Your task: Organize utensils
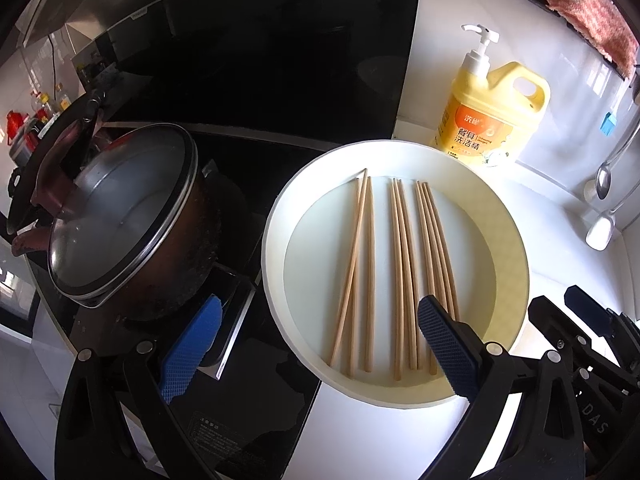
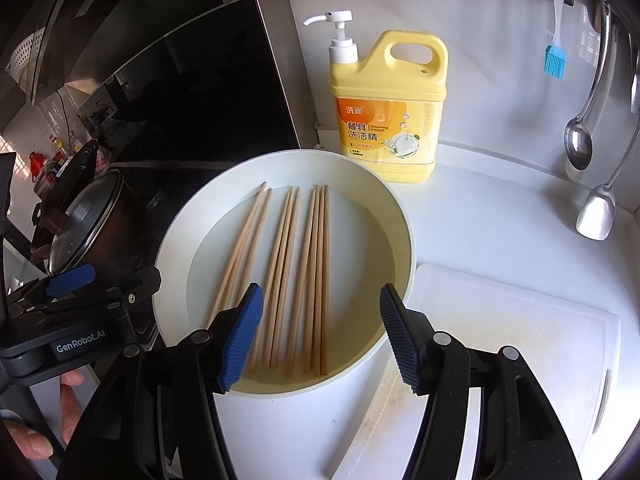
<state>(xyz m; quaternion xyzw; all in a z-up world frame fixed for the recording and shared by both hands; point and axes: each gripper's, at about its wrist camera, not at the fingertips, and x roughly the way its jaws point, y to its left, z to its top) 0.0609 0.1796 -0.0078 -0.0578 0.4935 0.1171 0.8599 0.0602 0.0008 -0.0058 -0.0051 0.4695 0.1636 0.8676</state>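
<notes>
Chopsticks (image 2: 288, 276) lie loose in the bowl (image 2: 400, 216) at twelve o'clock of both tools, left (image 1: 320, 344) and right (image 2: 320, 336), gaping and empty. Thin sticks may roll or scatter if pinched unevenly.

Kitchen counter, stove side.
Yellow soap jug (image 2: 387, 108) stood by the wall; lidded pot (image 1: 132, 216) sat on the stove; white cutting board (image 2: 508, 344) lay flat.
</notes>
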